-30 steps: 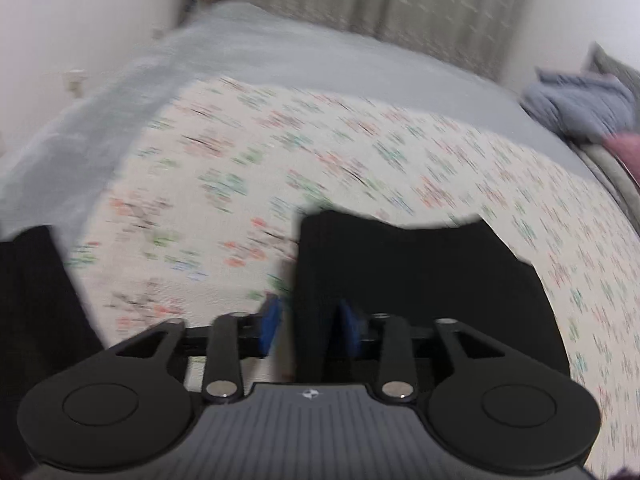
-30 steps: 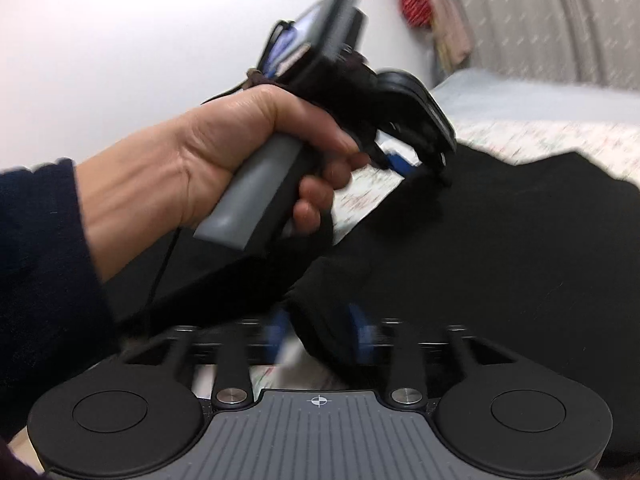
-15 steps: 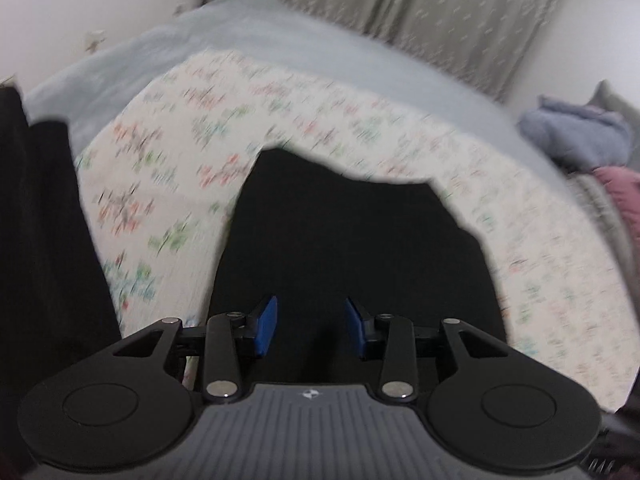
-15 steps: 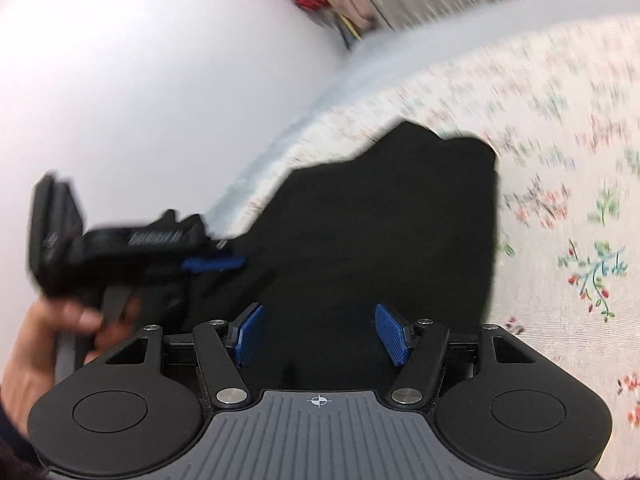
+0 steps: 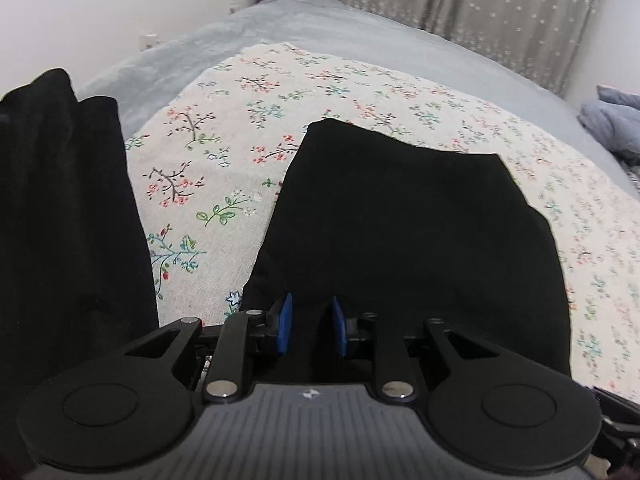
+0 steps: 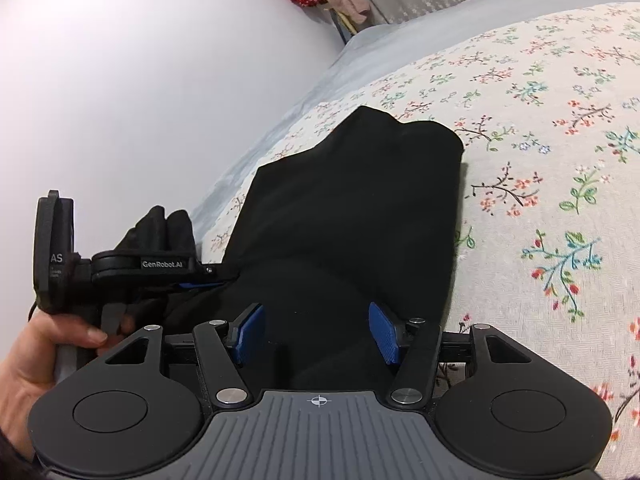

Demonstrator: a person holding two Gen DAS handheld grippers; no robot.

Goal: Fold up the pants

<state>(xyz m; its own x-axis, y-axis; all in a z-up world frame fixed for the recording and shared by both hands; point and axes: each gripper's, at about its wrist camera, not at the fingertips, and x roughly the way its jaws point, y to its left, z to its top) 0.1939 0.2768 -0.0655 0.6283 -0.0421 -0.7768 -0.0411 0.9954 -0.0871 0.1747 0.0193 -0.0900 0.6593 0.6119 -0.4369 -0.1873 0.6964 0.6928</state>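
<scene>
Floral bedspread (image 5: 224, 168) carries the pants (image 5: 400, 232); left gripper (image 5: 308, 324) narrowly parted astride cloth, right gripper (image 6: 316, 330) spread wide.

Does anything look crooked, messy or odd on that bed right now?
Slightly. The black pants lie folded on the flowered sheet, but their far edge is uneven, with one corner poking up higher than the rest. Another dark cloth hangs separately at the left. Both hand-held grippers, left and right, are open.
</scene>
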